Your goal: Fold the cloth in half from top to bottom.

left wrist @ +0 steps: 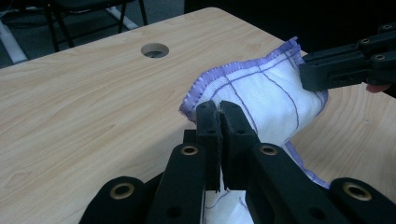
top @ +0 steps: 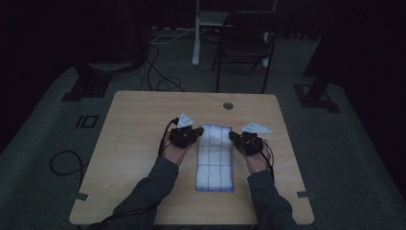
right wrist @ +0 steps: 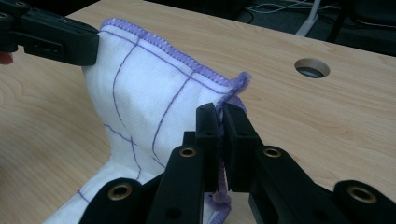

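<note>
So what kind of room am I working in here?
Probably a dim lab or recording room: a light wooden table with a cable hole, loose black cables across grey carpet, a black folding chair.

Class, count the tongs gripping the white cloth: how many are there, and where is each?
2. The left tongs pinch the cloth at its far left corner; the right tongs pinch its far right corner.

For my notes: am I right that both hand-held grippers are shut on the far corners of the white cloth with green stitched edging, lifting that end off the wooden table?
Nearly: the edging is purple, not green, as the left gripper view shows. Both the left hand-held gripper and right hand-held gripper are shut on the white cloth with purple stitched edging, lifting that end off the wooden table.
</note>
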### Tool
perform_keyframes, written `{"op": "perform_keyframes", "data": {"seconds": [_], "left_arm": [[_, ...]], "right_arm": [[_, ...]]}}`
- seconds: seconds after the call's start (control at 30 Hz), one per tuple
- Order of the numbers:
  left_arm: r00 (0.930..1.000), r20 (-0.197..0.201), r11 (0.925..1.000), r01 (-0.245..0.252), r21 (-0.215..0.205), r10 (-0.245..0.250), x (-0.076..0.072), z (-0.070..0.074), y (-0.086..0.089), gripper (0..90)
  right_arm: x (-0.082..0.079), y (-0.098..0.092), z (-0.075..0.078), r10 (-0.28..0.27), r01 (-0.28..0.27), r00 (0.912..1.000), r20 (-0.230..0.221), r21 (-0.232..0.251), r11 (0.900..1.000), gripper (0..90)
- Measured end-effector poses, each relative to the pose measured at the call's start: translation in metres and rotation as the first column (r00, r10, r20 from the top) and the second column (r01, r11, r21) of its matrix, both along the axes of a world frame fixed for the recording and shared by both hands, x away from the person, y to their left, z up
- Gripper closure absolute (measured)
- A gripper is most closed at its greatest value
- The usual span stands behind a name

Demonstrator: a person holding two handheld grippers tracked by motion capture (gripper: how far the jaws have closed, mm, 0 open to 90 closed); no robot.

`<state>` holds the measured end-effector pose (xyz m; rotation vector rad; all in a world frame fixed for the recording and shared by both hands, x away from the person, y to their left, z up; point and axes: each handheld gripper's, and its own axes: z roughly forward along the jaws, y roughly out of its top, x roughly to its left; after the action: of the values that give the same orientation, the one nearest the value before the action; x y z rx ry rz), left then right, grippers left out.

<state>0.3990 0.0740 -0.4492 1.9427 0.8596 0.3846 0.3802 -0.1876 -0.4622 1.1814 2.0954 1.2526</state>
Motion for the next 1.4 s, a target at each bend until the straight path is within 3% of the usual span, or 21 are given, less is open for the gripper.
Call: {"op": "perform_keyframes", "data": {"seconds": [0.37, 0.93, 1.4], "left_arm": [[0.9998, 0.013, 0.9999, 0.013, -0.007, -0.013, -0.011, -0.002, 0.004, 87.9], [0.9991, 0.025, 0.9991, 0.035, -0.023, -0.034, -0.033, 0.0, 0.006, 87.8], [0.9992, 0.008, 0.9974, 0.04, -0.061, -0.039, -0.055, -0.013, 0.009, 87.8]], "right_arm": [[-0.012, -0.001, -0.003, -0.003, 0.003, 1.0, 0.004, 0.036, 0.999, 86.5], [-0.031, -0.003, -0.003, 0.013, -0.014, 0.9998, 0.015, 0.046, 0.999, 86.5], [-0.046, -0.007, -0.012, 0.038, -0.038, 0.9993, -0.005, 0.062, 0.997, 86.5]]}}
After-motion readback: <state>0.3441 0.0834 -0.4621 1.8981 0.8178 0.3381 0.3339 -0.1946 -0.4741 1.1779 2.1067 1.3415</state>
